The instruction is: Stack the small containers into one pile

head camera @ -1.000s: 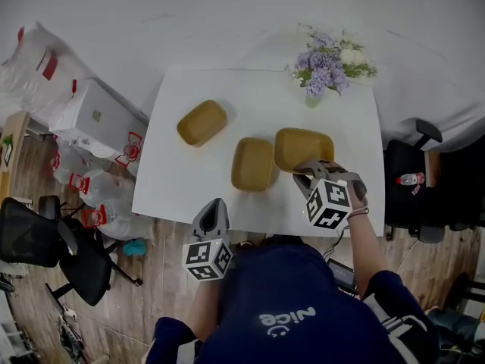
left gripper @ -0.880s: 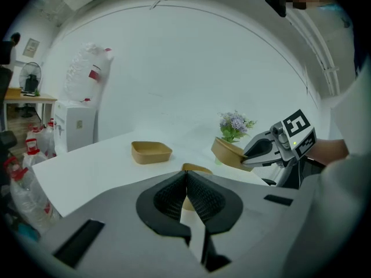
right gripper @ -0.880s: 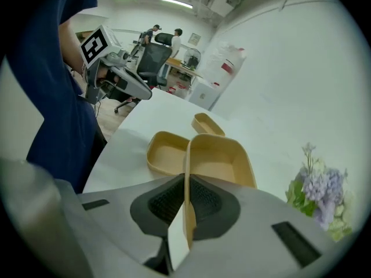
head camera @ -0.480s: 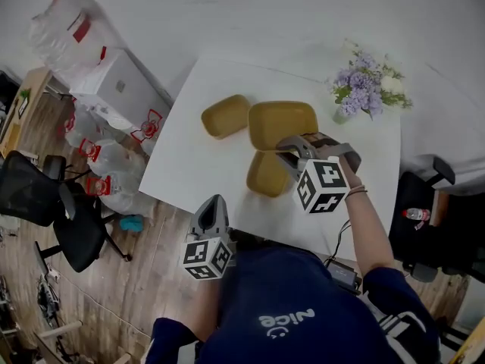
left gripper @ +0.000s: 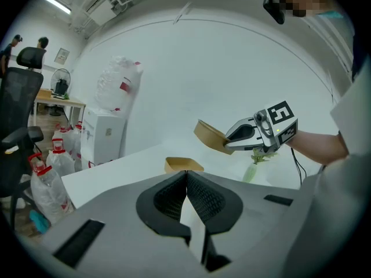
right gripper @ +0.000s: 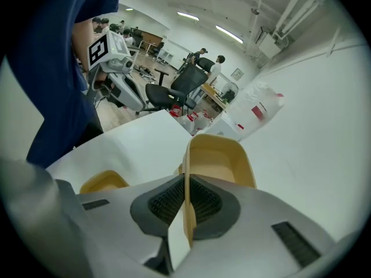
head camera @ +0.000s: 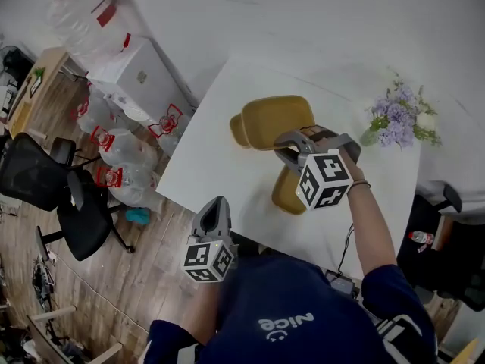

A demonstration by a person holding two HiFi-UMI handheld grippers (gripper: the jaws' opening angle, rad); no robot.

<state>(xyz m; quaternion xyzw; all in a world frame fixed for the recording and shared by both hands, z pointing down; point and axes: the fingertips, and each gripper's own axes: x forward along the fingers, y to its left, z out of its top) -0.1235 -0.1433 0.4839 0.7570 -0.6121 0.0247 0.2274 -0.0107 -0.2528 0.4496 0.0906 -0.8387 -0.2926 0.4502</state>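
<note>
Three tan containers are in view. My right gripper is shut on the near rim of one container and holds it in the air, tilted. Below it, partly hidden, a second container rests on the white table. A third container sits nearer to me, beside the right gripper. My left gripper hangs off the table's near edge, shut with nothing in it. From the left gripper view the right gripper and its container show in the air.
A vase of purple flowers stands at the table's far right. On the floor to the left are a white box, plastic bags and black office chairs. People sit at desks far off in the right gripper view.
The right gripper has lifted its container off the table and carried it left, past the middle container, to above the left one. The left gripper has stayed put.
</note>
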